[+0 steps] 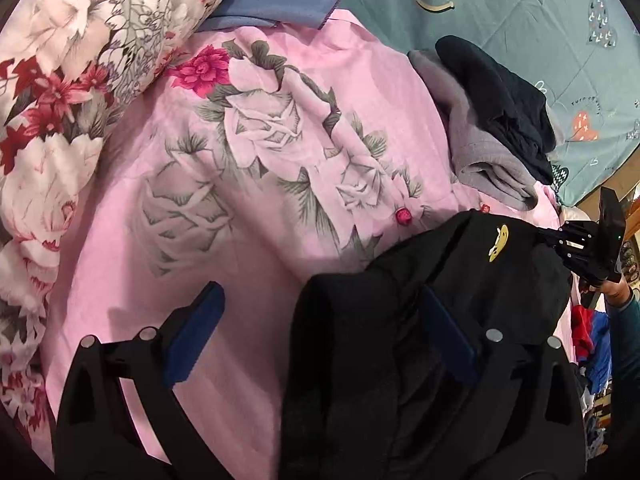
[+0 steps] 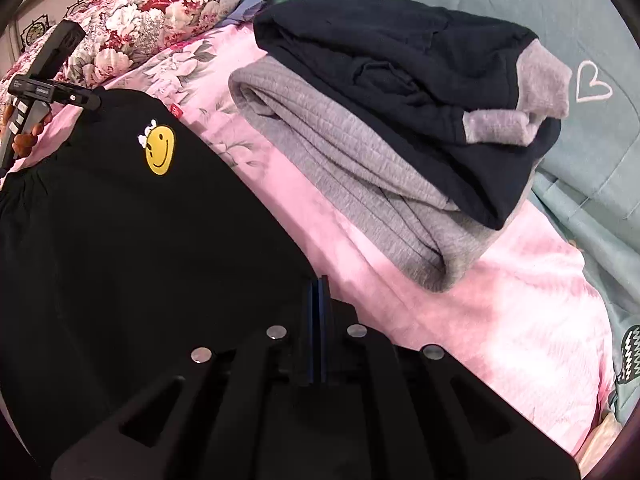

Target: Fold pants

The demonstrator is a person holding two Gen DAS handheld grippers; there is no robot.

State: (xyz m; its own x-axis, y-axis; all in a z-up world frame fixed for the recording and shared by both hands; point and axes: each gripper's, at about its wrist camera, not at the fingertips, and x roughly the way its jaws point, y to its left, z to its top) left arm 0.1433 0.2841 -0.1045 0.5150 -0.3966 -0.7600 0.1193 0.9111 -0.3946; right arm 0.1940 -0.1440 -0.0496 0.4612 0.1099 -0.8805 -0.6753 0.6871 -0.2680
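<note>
Black pants (image 1: 440, 300) with a yellow smiley patch (image 1: 499, 243) lie on the pink floral bedsheet (image 1: 260, 160). My left gripper (image 1: 320, 336) is open; its right finger sits against a raised fold of the pants, its left finger over bare sheet. In the right wrist view the pants (image 2: 140, 240) fill the lower left, smiley patch (image 2: 160, 152) up. My right gripper (image 2: 319, 312) has its blue pads pressed together at the pants' edge; whether cloth lies between them is hidden. The right gripper also shows in the left wrist view (image 1: 560, 236) at the pants' far edge.
A stack of folded clothes, grey (image 2: 360, 168) under dark navy (image 2: 400, 60), lies on the sheet beyond the pants. A floral pillow (image 1: 60, 80) lies at the left. A teal quilt (image 2: 580, 40) covers the right side. Coloured clothes (image 1: 592, 340) lie off the bed's edge.
</note>
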